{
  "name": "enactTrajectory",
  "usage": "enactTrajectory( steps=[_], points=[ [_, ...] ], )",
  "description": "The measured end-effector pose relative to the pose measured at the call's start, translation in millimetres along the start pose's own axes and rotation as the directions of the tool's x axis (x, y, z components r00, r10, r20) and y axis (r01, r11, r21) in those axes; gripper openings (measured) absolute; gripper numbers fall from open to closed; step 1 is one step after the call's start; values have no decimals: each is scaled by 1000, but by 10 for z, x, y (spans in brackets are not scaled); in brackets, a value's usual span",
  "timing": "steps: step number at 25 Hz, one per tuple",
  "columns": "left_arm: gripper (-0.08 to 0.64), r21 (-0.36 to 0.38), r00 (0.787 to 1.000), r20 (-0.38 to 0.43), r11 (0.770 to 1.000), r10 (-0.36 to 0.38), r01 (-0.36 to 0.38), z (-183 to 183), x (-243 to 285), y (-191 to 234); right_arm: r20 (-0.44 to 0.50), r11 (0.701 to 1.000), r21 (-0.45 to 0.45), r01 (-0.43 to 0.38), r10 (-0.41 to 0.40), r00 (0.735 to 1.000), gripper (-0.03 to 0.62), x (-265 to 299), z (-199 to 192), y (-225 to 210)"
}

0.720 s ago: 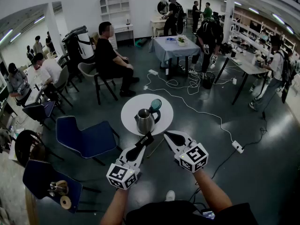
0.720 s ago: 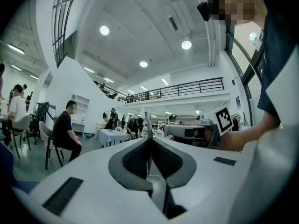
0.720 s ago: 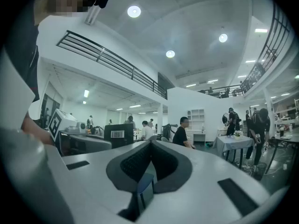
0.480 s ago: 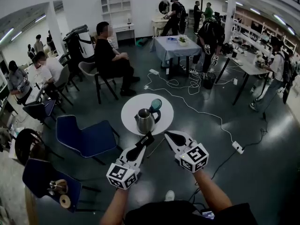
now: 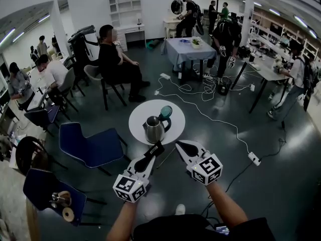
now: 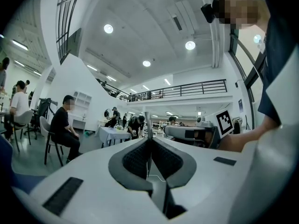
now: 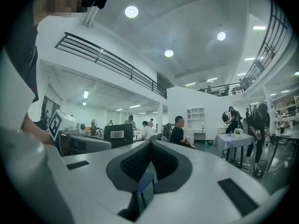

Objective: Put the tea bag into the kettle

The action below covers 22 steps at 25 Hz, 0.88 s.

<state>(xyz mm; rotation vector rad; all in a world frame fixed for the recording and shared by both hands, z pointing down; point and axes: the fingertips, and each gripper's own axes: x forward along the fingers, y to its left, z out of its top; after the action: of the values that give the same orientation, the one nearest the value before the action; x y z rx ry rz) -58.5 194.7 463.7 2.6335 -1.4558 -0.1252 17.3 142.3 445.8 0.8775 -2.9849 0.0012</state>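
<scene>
- The grey floor (image 5: 281, 185) with its white cables (image 5: 215, 122) fills most of your head view. The whole scene has slid only a touch since the earlier frame.
- A blue chair (image 5: 93, 147) stands to the left of the tabletop, in the same spot relative to it as before.
- The round white tabletop (image 5: 138, 115) lies ahead of both claws, carrying nothing but the kettle.
- The kettle (image 5: 154, 130) stands upright on the near side of the tabletop. Its teal lid (image 5: 166, 112) is tipped open at the far right. It has not been moved.
- Your right claw (image 5: 179, 145) hangs short of the tabletop's near rim, beside the left one and apart from it. In its own view the right claw (image 7: 150, 146) is pressed closed at the tips with nothing between them. It holds the same pose as half a second ago.
- Your left claw (image 5: 152, 154) points up toward the kettle from just short of the rim, no nearer than it was earlier. In its own view the left claw (image 6: 148, 141) is closed tight.
- The tea bag (image 6: 146, 122) shows there as a thin flat strip pinched between the pads, sticking out past the tips. From your head it is the small dark piece (image 5: 158, 147) at the claw's end, still outside the kettle and not yet over the tabletop.
</scene>
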Motion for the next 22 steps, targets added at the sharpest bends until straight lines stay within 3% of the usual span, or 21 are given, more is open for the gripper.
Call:
enactTrajectory(
  steps=[9,22],
  points=[
    [28,-31,1000,8,999,29,-28,9,220,39,-6,1000,10,-16,16,1000,15,21,-9,-258],
    [28,-19,995,2,994,104,-104,-145,578,61,-9,997,10,-75,75,997,15,-11,-144,-623]
  ],
)
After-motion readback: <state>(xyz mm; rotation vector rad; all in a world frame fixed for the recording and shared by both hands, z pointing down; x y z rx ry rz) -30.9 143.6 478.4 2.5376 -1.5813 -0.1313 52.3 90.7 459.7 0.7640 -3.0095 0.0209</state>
